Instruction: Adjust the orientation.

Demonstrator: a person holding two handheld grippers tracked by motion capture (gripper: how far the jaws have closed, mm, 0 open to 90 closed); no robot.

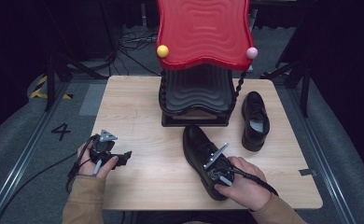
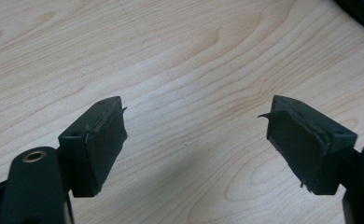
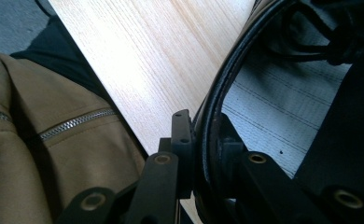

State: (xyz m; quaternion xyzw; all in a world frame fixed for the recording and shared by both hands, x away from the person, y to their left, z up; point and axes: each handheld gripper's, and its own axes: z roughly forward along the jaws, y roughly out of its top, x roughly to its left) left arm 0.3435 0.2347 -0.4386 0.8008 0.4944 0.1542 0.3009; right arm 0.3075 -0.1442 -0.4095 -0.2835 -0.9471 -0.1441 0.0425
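Observation:
A black leather shoe [image 1: 196, 144] lies on the wooden table [image 1: 138, 116] near the front edge, toe toward the rack. My right gripper [image 1: 213, 178] sits at its heel end. In the right gripper view the right gripper [image 3: 208, 135] has one jaw outside and one inside the shoe's collar [image 3: 227, 70], shut on that rim; the grey insole [image 3: 283, 107] shows beyond. A second black shoe [image 1: 255, 119] stands apart at the right. My left gripper [image 1: 124, 156] rests at the table's left front, and in its own view the left gripper [image 2: 194, 116] is open over bare wood.
A black shoe rack [image 1: 196, 98] with a wavy red top [image 1: 203, 32] stands at the table's back middle, just behind the near shoe's toe. A tan jacket with a zip [image 3: 31, 140] is close to the front edge. Dark floor and cables surround the table.

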